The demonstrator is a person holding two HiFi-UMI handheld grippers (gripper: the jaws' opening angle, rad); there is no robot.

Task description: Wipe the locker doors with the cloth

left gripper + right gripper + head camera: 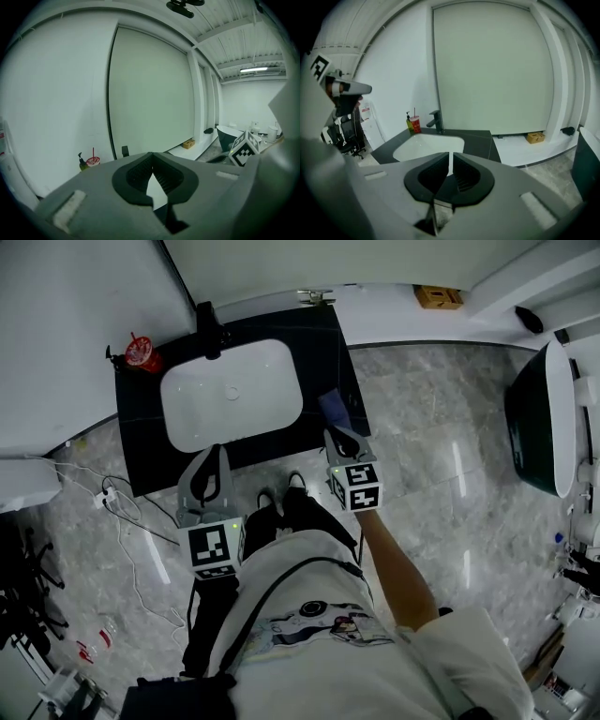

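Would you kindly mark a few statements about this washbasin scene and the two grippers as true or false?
1. A red cup stands on the dark counter beside the sink. True.
2. The right gripper is clamped on the blue cloth. False: its jaws stand slightly apart with nothing between them, and the cloth lies at the counter's right edge.
3. The faucet is white. False: it is dark.
4. A small cardboard box lies by the far wall. True.
5. The left gripper holds the red cup. False: its jaws meet on nothing, and the cup stands on the counter.
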